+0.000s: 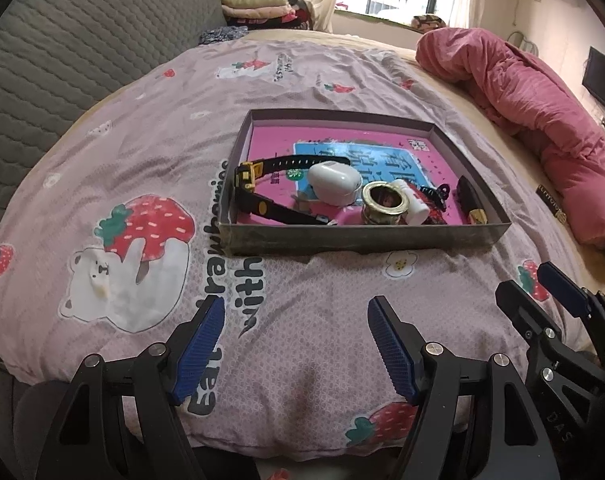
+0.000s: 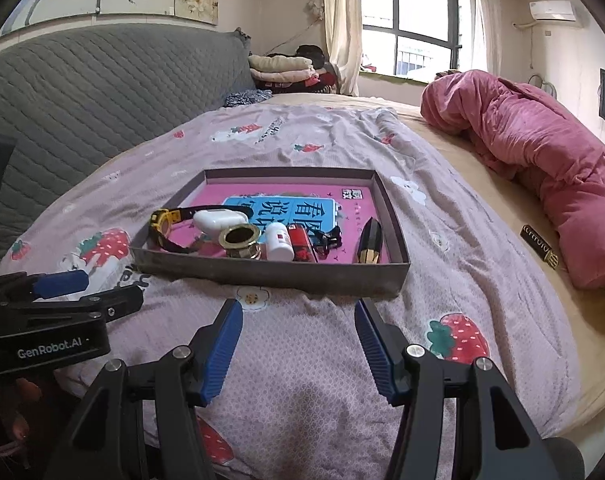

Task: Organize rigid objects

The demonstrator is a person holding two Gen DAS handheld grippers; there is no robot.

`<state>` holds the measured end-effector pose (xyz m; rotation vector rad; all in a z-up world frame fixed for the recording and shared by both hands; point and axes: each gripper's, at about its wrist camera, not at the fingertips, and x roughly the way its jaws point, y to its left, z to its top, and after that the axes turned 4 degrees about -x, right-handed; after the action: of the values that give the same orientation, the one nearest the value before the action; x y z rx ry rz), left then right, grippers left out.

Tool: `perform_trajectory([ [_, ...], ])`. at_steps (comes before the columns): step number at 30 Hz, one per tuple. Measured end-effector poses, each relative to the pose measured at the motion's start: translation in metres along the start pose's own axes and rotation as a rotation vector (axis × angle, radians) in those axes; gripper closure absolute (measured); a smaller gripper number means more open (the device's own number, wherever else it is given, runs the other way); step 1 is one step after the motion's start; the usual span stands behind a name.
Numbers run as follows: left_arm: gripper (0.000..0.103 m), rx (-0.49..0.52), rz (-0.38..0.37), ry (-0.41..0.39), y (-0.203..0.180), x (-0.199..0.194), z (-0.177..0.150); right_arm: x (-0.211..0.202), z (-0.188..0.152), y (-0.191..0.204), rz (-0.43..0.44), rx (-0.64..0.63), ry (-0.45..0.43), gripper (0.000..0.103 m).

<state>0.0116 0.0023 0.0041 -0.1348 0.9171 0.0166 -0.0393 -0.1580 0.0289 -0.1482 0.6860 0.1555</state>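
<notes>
On the bed, a shallow cardboard tray (image 1: 358,236) sits on the strawberry-print quilt (image 1: 142,168), and all the small rigid things lie crowded along its near wall. From 9 o'clock round to 3 o'clock in the left wrist view they are a black-strapped watch with a yellow case (image 1: 249,178), a white earbud case (image 1: 334,182), a brass ring fitting (image 1: 384,204), a small white bottle (image 1: 414,206), a red lighter (image 2: 300,242), a black hair claw (image 1: 434,196) and a black-and-gold lipstick (image 1: 470,202). Both grippers hover short of the tray over bare quilt: the left gripper (image 1: 296,344) has its fingers spread wide with nothing between them, and the right gripper (image 2: 298,348) likewise stands wide and empty. All these pieces look light. The earbud case is smooth and rounded, likely to slip, so pinch it across its short flat sides. The brass fitting is probably the heaviest; grip its rim wall. The watch is best taken by the stiff case rather than the floppy strap. The bottle and lipstick would roll, so clamp them across the barrel.
</notes>
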Motion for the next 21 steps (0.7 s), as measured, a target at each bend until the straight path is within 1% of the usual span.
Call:
perform_trajectory([
  [9, 0.028, 0.011, 0.028, -0.026, 0.002, 0.01, -0.002, 0.009, -0.008, -0.004, 0.001, 0.002, 0.015, 0.045],
  [13, 0.028, 0.014, 0.013, -0.022, 0.002, 0.013, -0.003, 0.015, -0.01, -0.004, 0.006, 0.006, 0.026, 0.045],
  [21, 0.028, 0.03, 0.019, -0.004, -0.001, 0.022, -0.006, 0.02, -0.012, 0.0, 0.009, -0.009, 0.035, 0.045],
])
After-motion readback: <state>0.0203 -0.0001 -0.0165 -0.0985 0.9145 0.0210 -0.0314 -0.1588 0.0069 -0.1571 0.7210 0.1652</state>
